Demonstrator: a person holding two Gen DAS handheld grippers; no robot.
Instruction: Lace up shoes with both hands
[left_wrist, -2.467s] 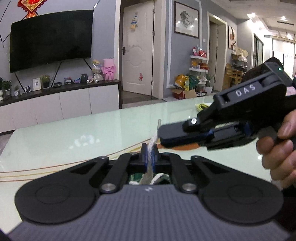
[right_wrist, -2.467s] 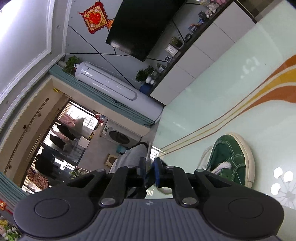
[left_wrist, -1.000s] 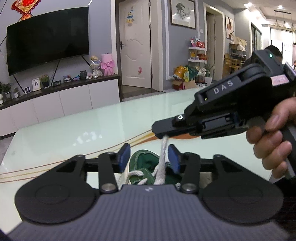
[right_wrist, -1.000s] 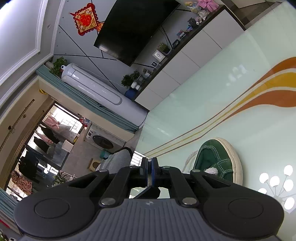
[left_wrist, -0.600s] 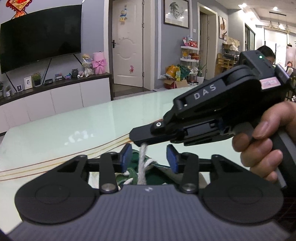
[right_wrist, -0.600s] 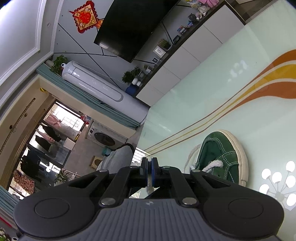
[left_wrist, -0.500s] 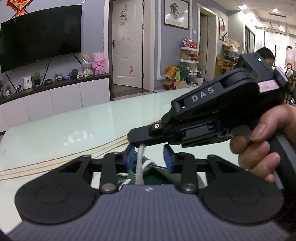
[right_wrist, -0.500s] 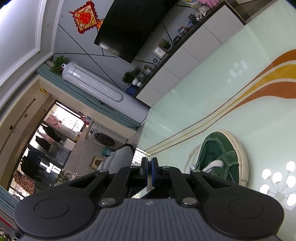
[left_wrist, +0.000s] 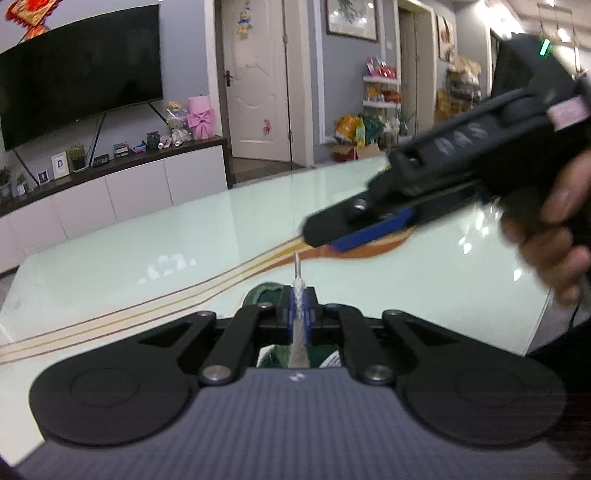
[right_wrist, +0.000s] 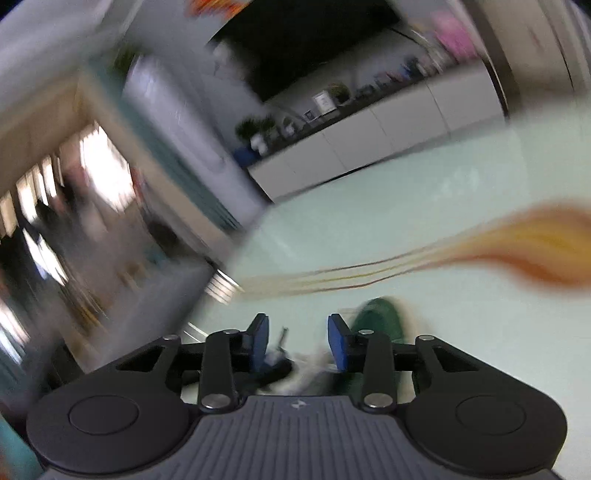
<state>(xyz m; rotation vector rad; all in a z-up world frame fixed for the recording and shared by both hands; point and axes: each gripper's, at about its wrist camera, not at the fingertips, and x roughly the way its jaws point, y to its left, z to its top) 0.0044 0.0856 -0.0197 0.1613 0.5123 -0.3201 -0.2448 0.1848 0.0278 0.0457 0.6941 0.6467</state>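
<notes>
Black tool (left_wrist: 297, 309) (blue pads (right_wrist: 337, 341)), silver screws

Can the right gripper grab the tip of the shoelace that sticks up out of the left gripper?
Probably yes. The right gripper has its jaws open just above the shoelace tip, which pokes up bare from the shut left gripper. Nothing sits between them.

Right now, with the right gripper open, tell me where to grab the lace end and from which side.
Take the stiff tip of the shoelace, just above where the left gripper pinches it. It stands upright and free, clear of the green shoe. Bring the right gripper down from above right, its fingers either side of the tip.
</notes>
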